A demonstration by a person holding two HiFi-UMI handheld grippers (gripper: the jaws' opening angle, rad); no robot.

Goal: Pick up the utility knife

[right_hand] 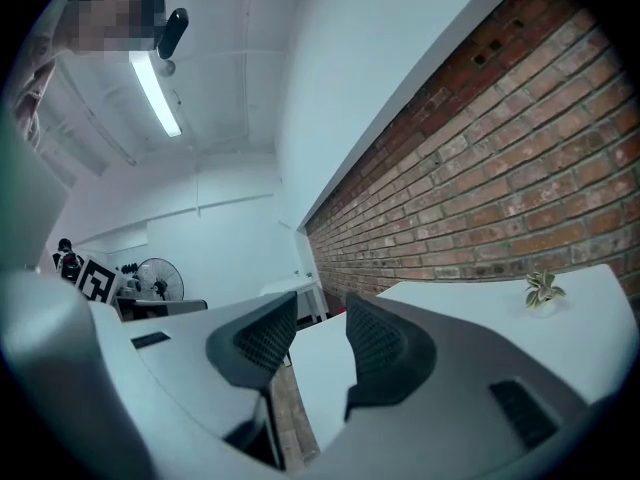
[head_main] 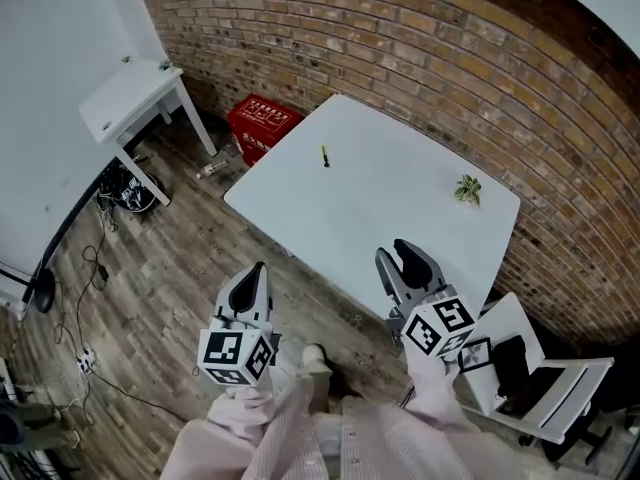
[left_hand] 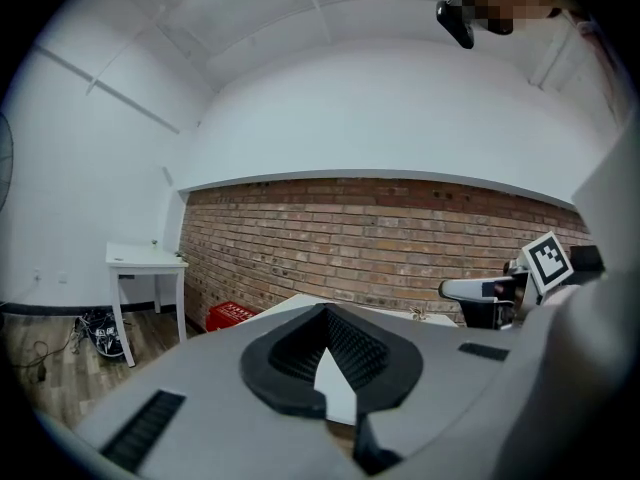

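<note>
Currently, the utility knife (head_main: 325,156) lies toward the bench's (head_main: 400,208) far edge, well beyond both grippers. Your right gripper (head_main: 394,253) has empty, parted jaws; your left gripper (head_main: 258,274) has its jaws closed. Reach low and you may clip the bench's near edge.

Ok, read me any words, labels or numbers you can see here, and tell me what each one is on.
Red crate on the floor: white print, too blurred to read.
Marker cubes: black-and-white square patterns only, no letters or numbers.
Nothing else in view carries readable text.
</note>
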